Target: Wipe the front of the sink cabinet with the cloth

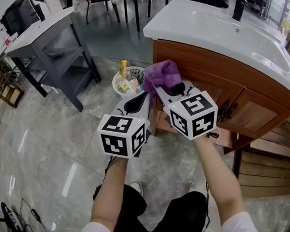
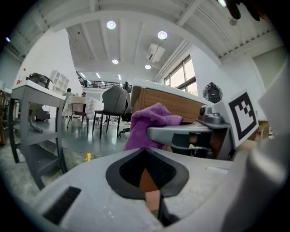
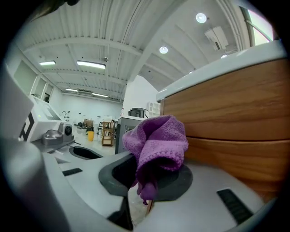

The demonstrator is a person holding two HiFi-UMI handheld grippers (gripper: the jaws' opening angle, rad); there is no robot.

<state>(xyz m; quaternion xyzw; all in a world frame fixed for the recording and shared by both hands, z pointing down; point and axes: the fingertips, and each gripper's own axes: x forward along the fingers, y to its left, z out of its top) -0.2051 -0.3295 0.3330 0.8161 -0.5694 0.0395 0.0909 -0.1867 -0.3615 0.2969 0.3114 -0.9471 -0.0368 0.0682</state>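
Head view puts the sink cabinet (image 1: pixel 212 73) across the upper right, its wooden front facing me under a white sink top (image 1: pixel 215 28). I judge the wiping has not properly begun. A grey desk (image 1: pixel 39 33) stands well apart on the left. A small white basket (image 1: pixel 123 82) sits on the floor by the cabinet's left corner, partly hidden by the purple cloth (image 1: pixel 161 75). That cloth is bunched up and pinched in my right hand-held gripper (image 1: pixel 157 90), whose jaws are clamped on its lower folds, as the right gripper view confirms. The wad sticks out past the tips, I think so that soft fabric rather than plastic meets the wood. It is held just beside the upper panel near the left end, but I cannot tell whether it touches. My left hand-held gripper (image 1: pixel 137 101) hangs just beside the right one with its jaws drawn together on nothing, apparently kept idle and out of the way. The marker cubes and my arms cover the lower doors, and the cabinet's right end runs out of frame.
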